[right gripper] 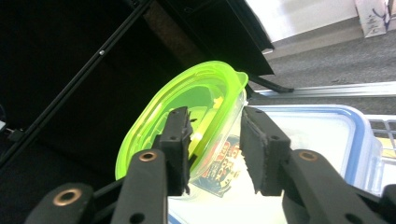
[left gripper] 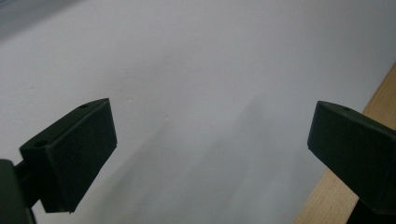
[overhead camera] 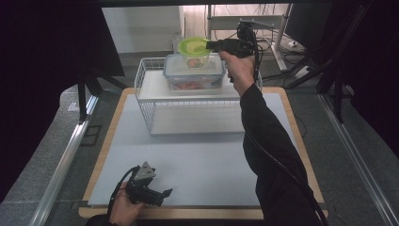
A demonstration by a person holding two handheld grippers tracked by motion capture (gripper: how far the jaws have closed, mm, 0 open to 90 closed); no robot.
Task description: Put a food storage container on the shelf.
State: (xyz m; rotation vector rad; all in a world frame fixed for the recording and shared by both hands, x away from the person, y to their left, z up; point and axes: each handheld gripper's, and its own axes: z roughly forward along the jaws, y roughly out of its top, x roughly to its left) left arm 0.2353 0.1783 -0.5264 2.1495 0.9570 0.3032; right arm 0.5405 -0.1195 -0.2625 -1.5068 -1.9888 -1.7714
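While the green-lidded tub (right gripper: 196,116) sits on the blue-lidded box (right gripper: 327,135), its rim lies between the right gripper (right gripper: 215,149) fingers, seemingly released.

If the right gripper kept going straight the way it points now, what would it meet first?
Most likely the small clear plastic tub with the lime-green lid: the right gripper has its jaws open either side of the tub's rim, atop the blue-rimmed clear lidded box. Contact is unclear.

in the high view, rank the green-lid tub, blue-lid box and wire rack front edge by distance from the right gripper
1. green-lid tub: at the right gripper tips, atop the box.
2. blue-lid box: directly beneath, on the rack's shelf.
3. wire rack front edge: nearer the person.
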